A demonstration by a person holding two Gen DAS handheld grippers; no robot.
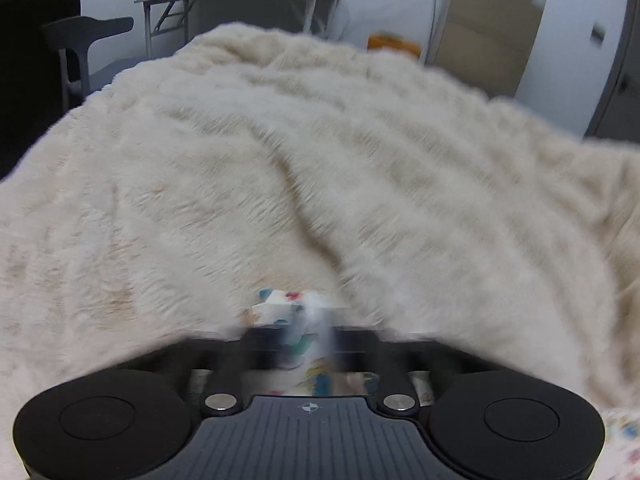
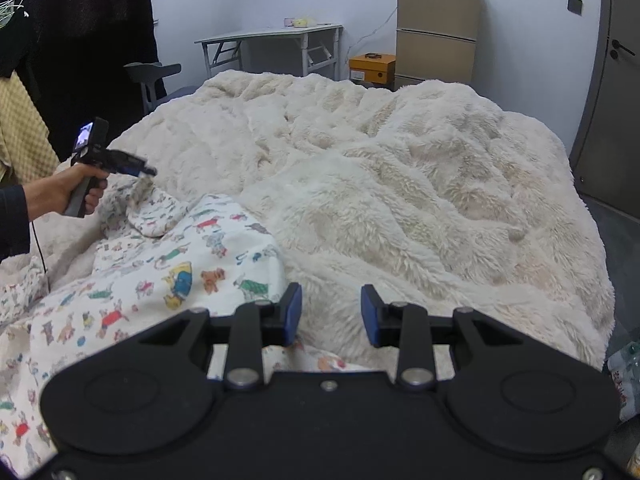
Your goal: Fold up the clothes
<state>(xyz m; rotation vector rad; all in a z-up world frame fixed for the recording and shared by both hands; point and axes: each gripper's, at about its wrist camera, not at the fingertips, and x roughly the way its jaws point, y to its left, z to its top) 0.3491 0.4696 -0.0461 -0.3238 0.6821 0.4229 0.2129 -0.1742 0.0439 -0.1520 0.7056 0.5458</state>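
The printed garment (image 2: 168,276) is lying crumpled on the fluffy blanket (image 2: 400,200). The left gripper (image 1: 304,328) is pinching its cloth; the right gripper (image 2: 331,314) is hovering wide apart beside its edge. It looks light and floppy, so gripping a corner seems best.

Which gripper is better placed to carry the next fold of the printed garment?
Left. The left gripper is already shut on a lifted edge of the printed garment, so it can likely carry the fold. The right gripper is open, holding nothing, over the fleece blanket.
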